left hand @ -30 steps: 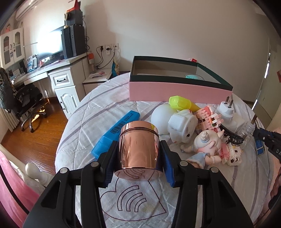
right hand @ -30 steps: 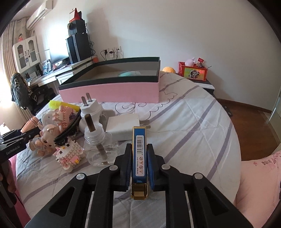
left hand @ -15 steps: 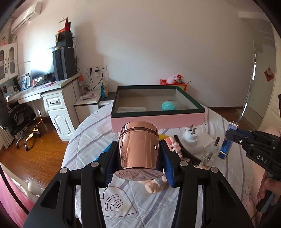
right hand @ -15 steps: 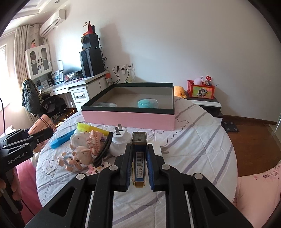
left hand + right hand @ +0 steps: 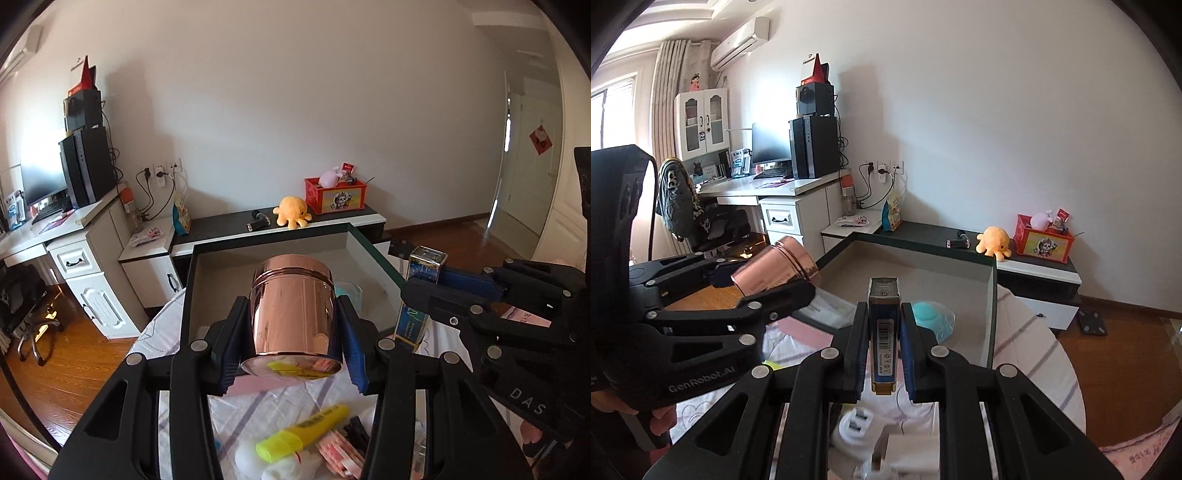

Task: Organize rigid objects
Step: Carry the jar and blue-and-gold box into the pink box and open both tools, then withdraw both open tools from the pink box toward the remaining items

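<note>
Over the box, left hand-held gripper clamps copper jar.

The box sits open on the bed, toward the wall, with a low cabinet just behind it and a table farther left. Inside the box a round lidded dish lies toward the right and a flat packet toward the left. The left tool holds a can above the box's near edge; the right tool holds a narrow carton upright beside it, to the right, above the near right corner. Below the tools, before the box, a highlighter, a plug and small toys lie together on the bed. On the cabinet a plush octopus sits left of a crate.
</note>
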`<state>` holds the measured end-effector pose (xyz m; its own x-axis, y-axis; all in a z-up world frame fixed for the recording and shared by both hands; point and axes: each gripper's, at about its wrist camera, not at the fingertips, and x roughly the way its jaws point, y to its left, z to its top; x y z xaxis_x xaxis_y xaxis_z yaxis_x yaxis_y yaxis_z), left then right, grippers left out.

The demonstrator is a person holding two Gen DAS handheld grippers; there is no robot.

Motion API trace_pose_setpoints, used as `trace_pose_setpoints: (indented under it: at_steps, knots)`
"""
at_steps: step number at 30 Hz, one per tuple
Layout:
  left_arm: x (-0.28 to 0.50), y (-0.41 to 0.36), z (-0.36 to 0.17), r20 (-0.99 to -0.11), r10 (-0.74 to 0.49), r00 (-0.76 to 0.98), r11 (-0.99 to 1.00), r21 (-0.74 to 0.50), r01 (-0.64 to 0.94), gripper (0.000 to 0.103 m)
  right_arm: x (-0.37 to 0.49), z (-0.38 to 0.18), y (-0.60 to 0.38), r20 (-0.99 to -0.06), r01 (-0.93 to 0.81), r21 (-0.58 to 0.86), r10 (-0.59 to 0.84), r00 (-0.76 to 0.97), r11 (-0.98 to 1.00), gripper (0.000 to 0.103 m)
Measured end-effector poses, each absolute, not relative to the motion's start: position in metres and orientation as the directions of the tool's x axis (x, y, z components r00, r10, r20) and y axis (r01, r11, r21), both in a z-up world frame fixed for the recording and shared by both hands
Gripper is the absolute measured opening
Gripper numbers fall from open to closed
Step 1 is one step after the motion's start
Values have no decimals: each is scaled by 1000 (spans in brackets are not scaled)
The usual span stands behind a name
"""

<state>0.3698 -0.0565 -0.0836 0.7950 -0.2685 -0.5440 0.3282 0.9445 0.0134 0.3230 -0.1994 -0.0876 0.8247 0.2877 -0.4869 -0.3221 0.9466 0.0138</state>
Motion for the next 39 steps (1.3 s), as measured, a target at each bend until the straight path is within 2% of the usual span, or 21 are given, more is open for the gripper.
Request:
trace_pose_setpoints:
  at_steps: [5,12,20,21,23,25,26,27,29,31,33,35,39]
  knots:
    - [432,-54,-100,-614,-202,763,958,37,283,47,389,-99,-182,-559,-362,26,314,767,932,16]
    - [483,-49,-139,-705,-157,692,964,43,262,47,450,-152,-172,-676,-380,67,323,663,922,16]
    - [500,-47,-166,-743,-119,658,970,54,237,48,469,-174,-169,-720,-377,82,316,617,923,16]
    - [500,-47,-166,-743,-115,659,971,55,231,49,471,-176,-169,-730,-375,86,314,607,923,16]
    - [496,-44,-164,-740,-95,666,977,60,207,61,476,-178,-167,-742,-370,96,314,592,924,17]
    - [490,-38,-156,-723,-87,686,982,53,181,72,474,-176,-171,-741,-355,105,311,596,929,22]
    - [485,-33,-150,-712,-90,697,984,45,173,74,471,-172,-173,-731,-347,111,313,607,931,28]
    - [479,-29,-142,-697,-96,711,985,35,168,75,467,-167,-175,-719,-342,118,318,618,932,39]
    - [460,-21,-126,-658,-103,746,988,17,152,85,454,-154,-182,-695,-322,122,313,648,939,53]
    - [436,-16,-109,-612,-94,785,991,20,134,92,439,-139,-184,-660,-320,118,315,681,940,57]
    - [408,-11,-93,-561,-83,824,993,21,115,98,419,-123,-188,-633,-313,112,310,709,943,72]
    - [377,-6,-80,-506,-74,859,995,18,96,103,391,-104,-189,-585,-307,95,302,752,947,81]
    - [310,1,-60,-409,-62,910,998,1,69,103,333,-77,-192,-513,-292,83,292,807,953,83]
